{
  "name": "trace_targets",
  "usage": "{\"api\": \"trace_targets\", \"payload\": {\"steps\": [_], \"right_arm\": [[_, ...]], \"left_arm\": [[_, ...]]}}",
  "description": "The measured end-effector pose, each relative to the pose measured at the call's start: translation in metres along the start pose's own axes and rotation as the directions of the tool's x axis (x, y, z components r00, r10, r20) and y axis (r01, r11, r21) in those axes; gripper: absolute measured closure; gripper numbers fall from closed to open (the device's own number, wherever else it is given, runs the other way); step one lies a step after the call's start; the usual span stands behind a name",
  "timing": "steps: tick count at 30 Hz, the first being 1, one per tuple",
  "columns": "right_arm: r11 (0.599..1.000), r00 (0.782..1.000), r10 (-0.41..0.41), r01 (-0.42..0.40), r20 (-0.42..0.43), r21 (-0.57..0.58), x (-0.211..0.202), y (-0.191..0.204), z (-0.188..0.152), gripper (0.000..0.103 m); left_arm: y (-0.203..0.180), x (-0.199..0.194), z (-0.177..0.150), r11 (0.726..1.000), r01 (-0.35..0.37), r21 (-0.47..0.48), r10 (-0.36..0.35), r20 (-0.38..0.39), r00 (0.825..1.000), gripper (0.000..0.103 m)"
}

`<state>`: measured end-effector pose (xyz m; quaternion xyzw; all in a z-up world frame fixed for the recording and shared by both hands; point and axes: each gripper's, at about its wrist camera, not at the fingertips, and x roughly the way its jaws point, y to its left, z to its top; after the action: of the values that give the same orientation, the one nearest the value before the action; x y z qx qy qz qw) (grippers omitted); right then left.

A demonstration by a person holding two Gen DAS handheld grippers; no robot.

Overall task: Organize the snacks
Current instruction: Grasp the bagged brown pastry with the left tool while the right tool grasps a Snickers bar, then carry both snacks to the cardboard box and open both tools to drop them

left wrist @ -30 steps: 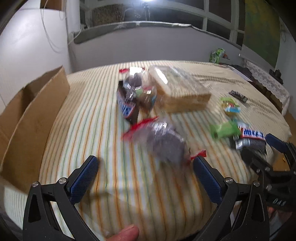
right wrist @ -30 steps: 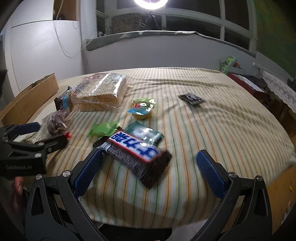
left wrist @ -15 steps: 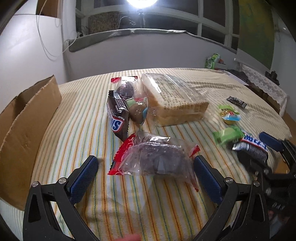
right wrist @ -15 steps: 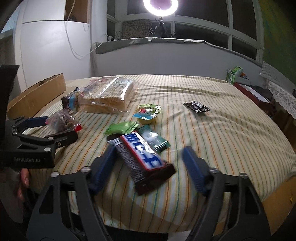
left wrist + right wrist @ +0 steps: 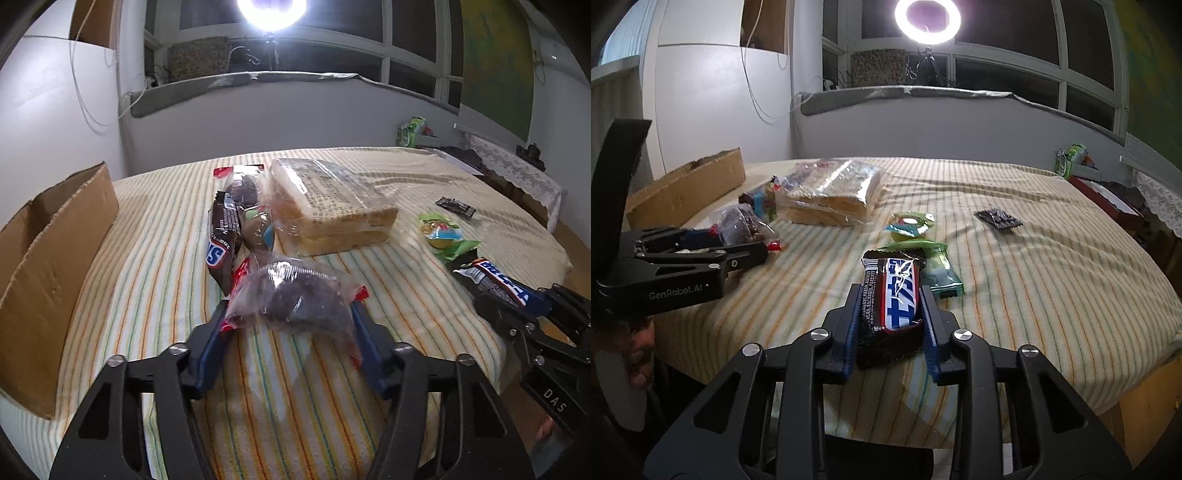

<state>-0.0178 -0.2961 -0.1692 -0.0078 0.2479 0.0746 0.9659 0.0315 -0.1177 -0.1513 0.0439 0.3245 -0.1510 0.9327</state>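
My left gripper [image 5: 288, 314] is closing its jaws on a clear bag with red ends holding a dark chocolate cake [image 5: 291, 295]. The blue pads touch both sides of the bag near the bed's front edge. My right gripper [image 5: 892, 299] is also closing, its pads pressed against the sides of a brown Snickers bar [image 5: 895, 288] that points away from me. A second Snickers bar [image 5: 221, 236], another cake bag [image 5: 243, 188] and a bagged loaf of bread [image 5: 332, 206] lie further back. An open cardboard box [image 5: 55, 266] stands at the left.
The striped bedspread [image 5: 1052, 280] also carries a jelly cup [image 5: 908, 225], a green packet [image 5: 940, 275] beside the held bar and a small dark packet [image 5: 997, 219]. A green bag [image 5: 1071, 158] sits at the far right, and a ring light shines above the window sill.
Both grippers went from wide open to closed around their snacks: the left on the cake bag, the right on the Snickers bar. The bar now lies straight between the right fingers.
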Motion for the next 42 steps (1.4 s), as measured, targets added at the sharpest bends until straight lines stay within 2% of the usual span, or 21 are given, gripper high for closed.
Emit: {"api": "trace_targets", "payload": {"steps": [2, 7, 21, 26, 30, 33, 38, 42], "right_arm": [[1.0, 1.0, 0.004, -0.004, 0.008, -0.006, -0.002, 0.003, 0.002, 0.073], [1.0, 1.0, 0.009, -0.009, 0.021, 0.0, -0.005, 0.004, 0.005, 0.073], [1.0, 1.0, -0.01, 0.01, 0.02, 0.008, -0.013, 0.009, 0.009, 0.073], [1.0, 0.999, -0.022, 0.023, 0.047, -0.018, -0.027, 0.024, 0.026, 0.073], [0.998, 0.993, -0.037, 0.043, 0.108, -0.053, -0.048, 0.04, 0.054, 0.073], [0.994, 0.984, -0.05, 0.065, 0.171, -0.084, -0.069, 0.054, 0.079, 0.073], [0.988, 0.966, -0.059, 0.094, 0.252, -0.126, -0.096, 0.074, 0.113, 0.073], [0.985, 0.963, -0.057, 0.097, 0.264, -0.14, -0.101, 0.087, 0.126, 0.073]], "left_arm": [[0.002, -0.002, 0.0, 1.0, 0.008, -0.007, -0.008, 0.002, 1.0, 0.052], [0.008, -0.008, -0.001, 0.999, 0.038, -0.032, -0.037, 0.015, 0.999, 0.053], [0.009, -0.021, -0.006, 0.998, 0.044, -0.036, -0.043, 0.042, 0.998, 0.053], [0.023, -0.051, -0.004, 0.997, 0.042, -0.064, -0.036, 0.092, 0.995, 0.053], [0.043, -0.079, 0.004, 0.997, 0.016, -0.077, -0.006, 0.135, 0.991, 0.053], [0.061, -0.103, 0.018, 0.995, -0.006, -0.098, 0.025, 0.191, 0.981, 0.053], [0.087, -0.144, 0.045, 0.993, -0.025, -0.116, 0.059, 0.295, 0.954, 0.053], [0.101, -0.164, 0.053, 0.99, -0.021, -0.138, 0.068, 0.343, 0.937, 0.053]]}}
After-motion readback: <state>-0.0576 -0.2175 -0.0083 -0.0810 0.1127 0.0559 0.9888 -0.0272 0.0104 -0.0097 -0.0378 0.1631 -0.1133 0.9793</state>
